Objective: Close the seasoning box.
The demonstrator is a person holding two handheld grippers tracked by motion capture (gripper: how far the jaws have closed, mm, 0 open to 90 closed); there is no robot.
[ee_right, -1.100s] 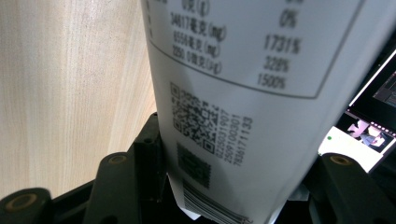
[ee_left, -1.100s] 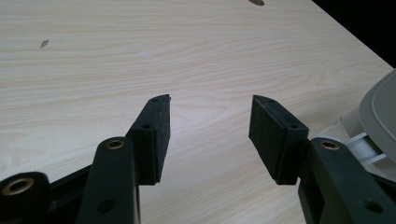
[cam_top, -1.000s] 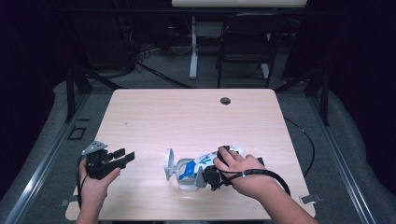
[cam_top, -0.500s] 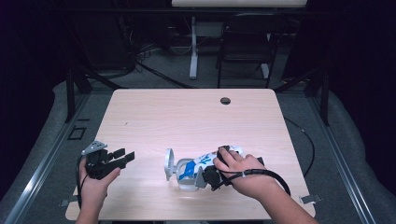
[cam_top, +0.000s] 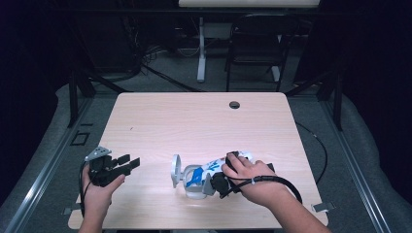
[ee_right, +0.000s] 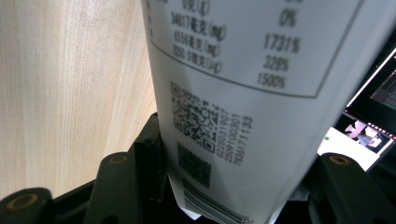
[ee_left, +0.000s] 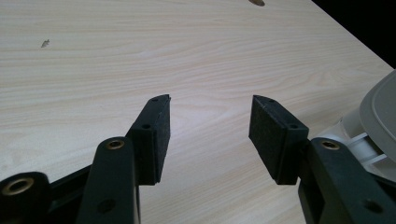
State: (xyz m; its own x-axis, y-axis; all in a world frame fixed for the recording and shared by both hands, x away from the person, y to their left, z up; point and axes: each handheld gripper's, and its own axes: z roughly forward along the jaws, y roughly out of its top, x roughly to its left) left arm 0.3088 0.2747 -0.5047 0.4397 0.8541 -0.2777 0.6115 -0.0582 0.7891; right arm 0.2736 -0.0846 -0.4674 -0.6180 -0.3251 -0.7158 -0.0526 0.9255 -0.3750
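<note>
A white bottle (cam_top: pixel 197 175) with blue print lies on its side near the front of the wooden table (cam_top: pixel 194 121), its round flip lid (cam_top: pixel 175 171) standing open at the left end. My right gripper (cam_top: pixel 217 181) is shut on the bottle's body. In the right gripper view the labelled white wall of the bottle (ee_right: pixel 233 70) sits between the jaws of that gripper (ee_right: pixel 238 156), and the right pad is hidden behind it. My left gripper (cam_top: pixel 127 163) is held at the table's front left, apart from the bottle. Its jaws (ee_left: pixel 210 121) stand open over bare wood, with the grey-white lid (ee_left: pixel 380 112) off to their right.
A dark cable hole (cam_top: pixel 234 105) sits near the table's far edge. A chair (cam_top: pixel 252 48) and a white post (cam_top: pixel 201 48) stand on the floor beyond the table. A lit screen (ee_right: pixel 369 121) shows past the bottle in the right gripper view.
</note>
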